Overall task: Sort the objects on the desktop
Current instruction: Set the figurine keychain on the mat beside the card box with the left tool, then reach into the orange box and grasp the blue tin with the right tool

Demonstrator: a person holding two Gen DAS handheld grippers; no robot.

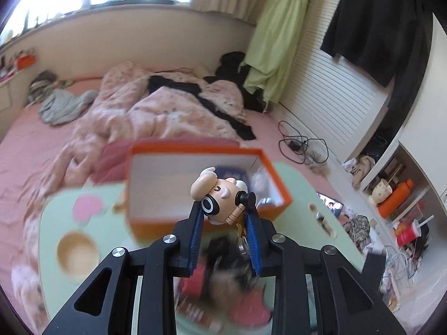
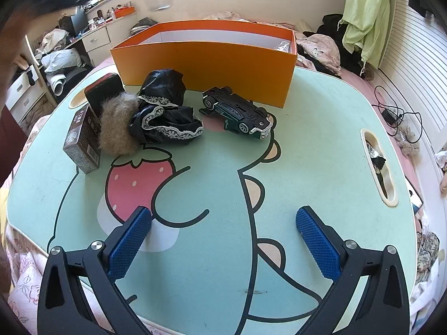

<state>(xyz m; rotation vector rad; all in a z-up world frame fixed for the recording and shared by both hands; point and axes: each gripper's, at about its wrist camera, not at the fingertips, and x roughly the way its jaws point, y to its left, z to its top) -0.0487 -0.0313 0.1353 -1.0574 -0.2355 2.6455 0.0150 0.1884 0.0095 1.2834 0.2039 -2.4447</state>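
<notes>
My left gripper is shut on a small toy figure with a peach head and white hair, held in the air above the table, in front of the open orange box. The box also shows in the right wrist view, at the back of the green lap table. My right gripper is open and empty, low over the table's front. On the table lie an overturned dark toy car, black lace-trimmed cloth, a brown fur ball, a small dark carton and a dark block.
The table stands on a pink bed with a crumpled quilt. A slot handle is cut in the table's right side. Cables lie on the bed to the right. Drawers and clutter are at the left.
</notes>
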